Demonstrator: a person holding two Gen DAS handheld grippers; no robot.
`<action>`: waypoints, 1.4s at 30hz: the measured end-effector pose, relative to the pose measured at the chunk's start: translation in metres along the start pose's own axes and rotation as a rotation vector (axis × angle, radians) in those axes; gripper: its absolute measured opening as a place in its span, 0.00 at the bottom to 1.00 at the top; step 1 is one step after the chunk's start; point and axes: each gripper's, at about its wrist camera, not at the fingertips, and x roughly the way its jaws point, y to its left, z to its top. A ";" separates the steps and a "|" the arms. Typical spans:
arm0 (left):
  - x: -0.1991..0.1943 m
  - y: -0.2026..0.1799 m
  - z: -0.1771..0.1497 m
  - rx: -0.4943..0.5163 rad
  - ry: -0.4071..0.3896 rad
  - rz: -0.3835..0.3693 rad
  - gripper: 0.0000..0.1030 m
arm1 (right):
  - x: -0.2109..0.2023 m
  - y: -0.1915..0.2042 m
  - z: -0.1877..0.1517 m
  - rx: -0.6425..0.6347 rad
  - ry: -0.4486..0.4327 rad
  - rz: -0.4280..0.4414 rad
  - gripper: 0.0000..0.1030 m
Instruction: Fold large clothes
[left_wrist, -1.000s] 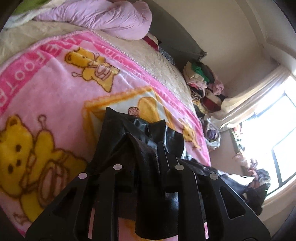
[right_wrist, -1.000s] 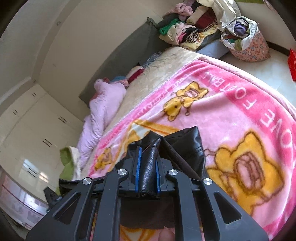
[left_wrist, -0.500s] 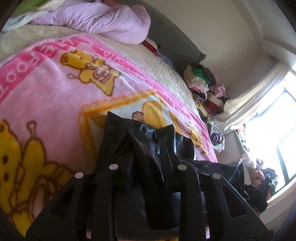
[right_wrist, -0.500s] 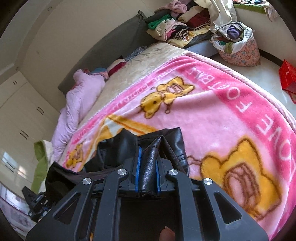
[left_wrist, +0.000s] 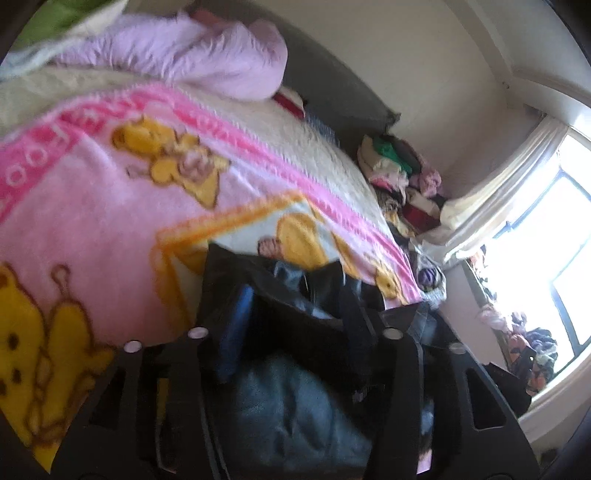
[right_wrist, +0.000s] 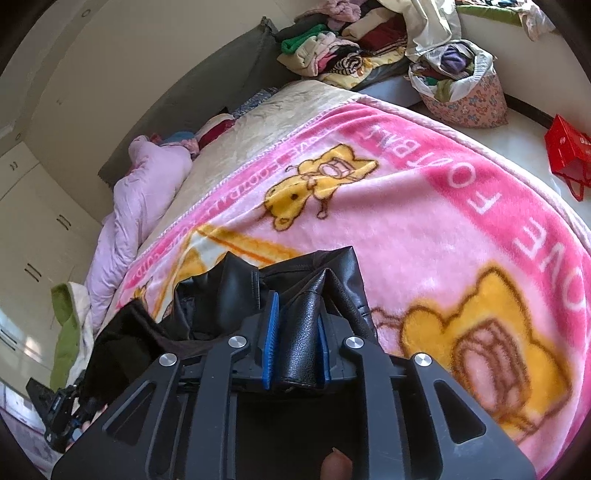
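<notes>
- The right gripper (right_wrist: 295, 328) has its jaws opening, only narrowly apart; a fold of the black leather garment (right_wrist: 306, 295) stands between the blue pads (right_wrist: 270, 339). The left pad shows a thin gap from the fold, while the right pad looks to be against it.
- The left gripper (left_wrist: 299, 332) is also opening, its jaws about half apart. A blue pad (left_wrist: 236, 325) shows on the left finger, clear of the cloth; black leather fills the gap between the fingers, though blur hides whether the other finger touches it.
- The garment lies bunched on the pink blanket (right_wrist: 424, 221) with yellow bear prints, near the blanket's near edge, directly under both grippers.
- Beyond, a lilac duvet (right_wrist: 147, 177) sits at the bed's far end, and a clothes pile (right_wrist: 332, 48) and a floral bag (right_wrist: 469, 103) lie beside the bed.
- A fingertip (right_wrist: 334, 467) shows at the right view's lower edge.
</notes>
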 end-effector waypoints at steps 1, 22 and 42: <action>-0.003 -0.001 0.002 0.006 -0.012 -0.002 0.43 | 0.001 0.001 0.000 -0.004 -0.001 0.000 0.23; 0.000 -0.015 0.000 0.164 -0.025 0.090 0.69 | -0.025 0.007 0.003 -0.149 -0.116 -0.058 0.69; 0.083 -0.007 -0.007 0.274 0.149 0.254 0.16 | 0.060 0.013 0.001 -0.350 -0.023 -0.239 0.17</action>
